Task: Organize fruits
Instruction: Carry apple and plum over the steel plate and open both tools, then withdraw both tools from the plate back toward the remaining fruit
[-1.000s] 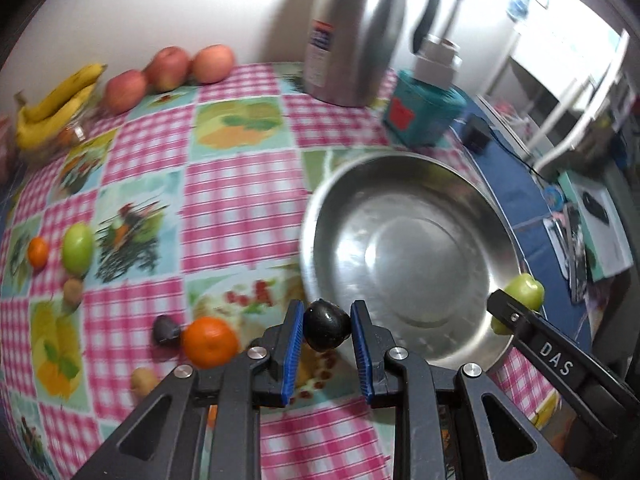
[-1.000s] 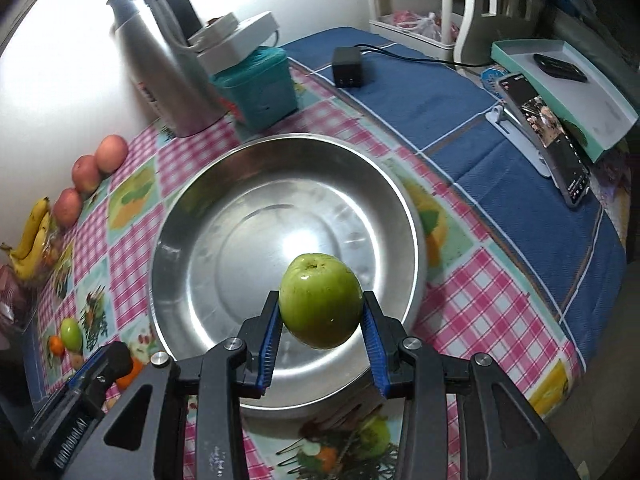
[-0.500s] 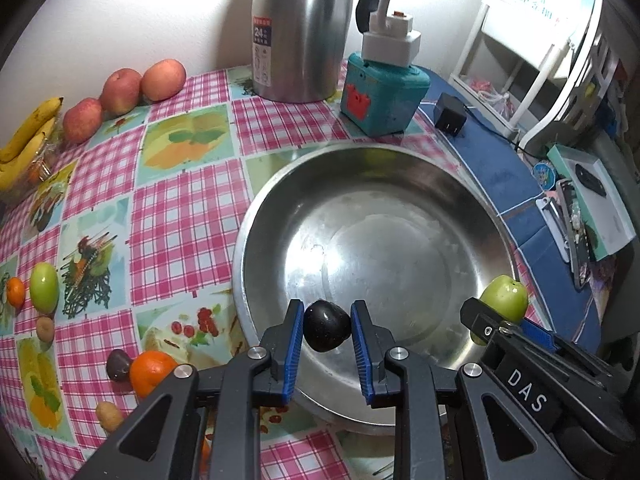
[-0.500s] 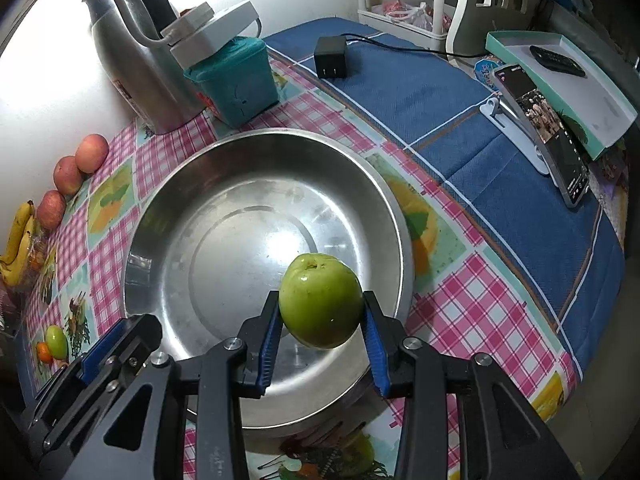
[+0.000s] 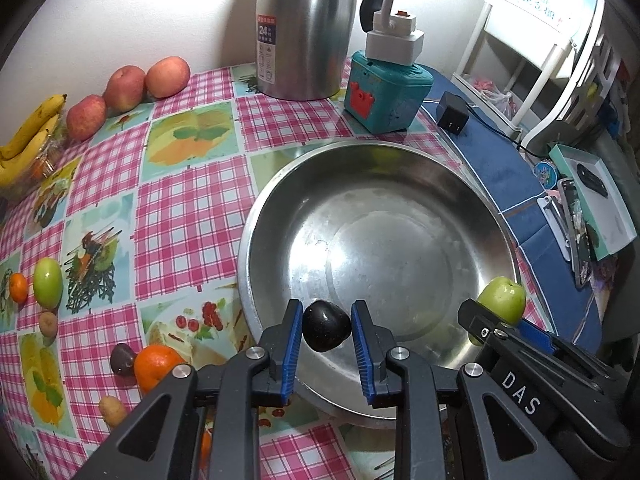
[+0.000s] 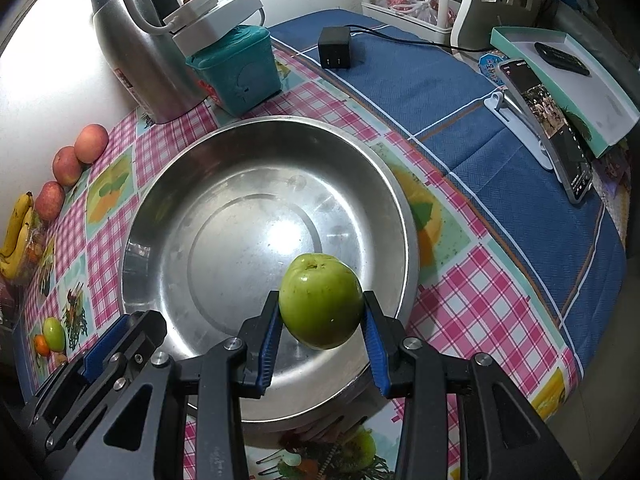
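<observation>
My left gripper (image 5: pixel 326 330) is shut on a dark plum (image 5: pixel 325 330) and holds it over the near edge of a large steel bowl (image 5: pixel 280 184). My right gripper (image 6: pixel 320 316) is shut on a green apple (image 6: pixel 320 300), above the near right part of the same bowl (image 6: pixel 160 184). The apple also shows in the left wrist view (image 5: pixel 502 300) at the bowl's right rim. Loose fruit lies left on the checked cloth: an orange (image 5: pixel 154 366), a second dark plum (image 5: pixel 121 358), a green fruit (image 5: pixel 48 282) and a small orange (image 5: pixel 18 287).
Red apples (image 5: pixel 126 88) and bananas (image 5: pixel 28 136) line the back left wall. A steel thermos (image 5: pixel 306 28) and a teal box (image 5: pixel 386 94) stand behind the bowl. A charger (image 5: pixel 452 114), a phone (image 6: pixel 548 128) and a tray (image 6: pixel 568 80) lie on the blue cloth at right.
My left gripper has carried the plum right, from beside the bowl to over its near edge. My right gripper with the apple has moved in a little over the bowl.
</observation>
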The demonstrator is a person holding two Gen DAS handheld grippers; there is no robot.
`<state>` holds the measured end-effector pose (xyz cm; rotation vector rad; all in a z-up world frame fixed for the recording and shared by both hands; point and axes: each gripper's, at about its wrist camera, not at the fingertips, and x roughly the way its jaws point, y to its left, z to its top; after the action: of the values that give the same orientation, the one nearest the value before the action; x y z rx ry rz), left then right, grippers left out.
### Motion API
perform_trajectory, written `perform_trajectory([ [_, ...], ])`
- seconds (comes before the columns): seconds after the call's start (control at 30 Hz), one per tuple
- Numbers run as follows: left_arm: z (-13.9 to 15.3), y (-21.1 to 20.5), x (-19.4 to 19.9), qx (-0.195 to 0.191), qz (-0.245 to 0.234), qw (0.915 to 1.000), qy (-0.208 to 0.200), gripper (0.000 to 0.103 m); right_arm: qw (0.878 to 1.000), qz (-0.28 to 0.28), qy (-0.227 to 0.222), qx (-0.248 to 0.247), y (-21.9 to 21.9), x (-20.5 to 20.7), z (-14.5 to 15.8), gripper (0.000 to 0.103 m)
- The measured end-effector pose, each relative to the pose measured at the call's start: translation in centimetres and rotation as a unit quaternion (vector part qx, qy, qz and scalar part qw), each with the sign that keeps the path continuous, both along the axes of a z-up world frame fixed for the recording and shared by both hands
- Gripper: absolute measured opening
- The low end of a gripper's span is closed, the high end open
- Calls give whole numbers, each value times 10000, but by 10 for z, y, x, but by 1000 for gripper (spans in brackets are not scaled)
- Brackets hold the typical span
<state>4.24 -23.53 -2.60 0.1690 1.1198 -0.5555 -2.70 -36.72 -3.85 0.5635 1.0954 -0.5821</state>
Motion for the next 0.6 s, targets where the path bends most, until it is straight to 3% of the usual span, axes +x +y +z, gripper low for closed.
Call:
perform_trajectory([
  [0.1,3,4,0,-43,44,10000,-9,40,10000,-20,1,-8,0,0,0,41],
  [0.33,9,13,1,-129,133,9998,4,40,10000,-19,-42,6,0,-2,3,41],
  [0.47,12,24,3,-109,315,9994,15,60,9999,-32,-122,-78,2,-6,8,45],
  [0.6,14,41,7,59,597,9982,-63,69,9997,9,-195,-156,5,-8,12,53],
])
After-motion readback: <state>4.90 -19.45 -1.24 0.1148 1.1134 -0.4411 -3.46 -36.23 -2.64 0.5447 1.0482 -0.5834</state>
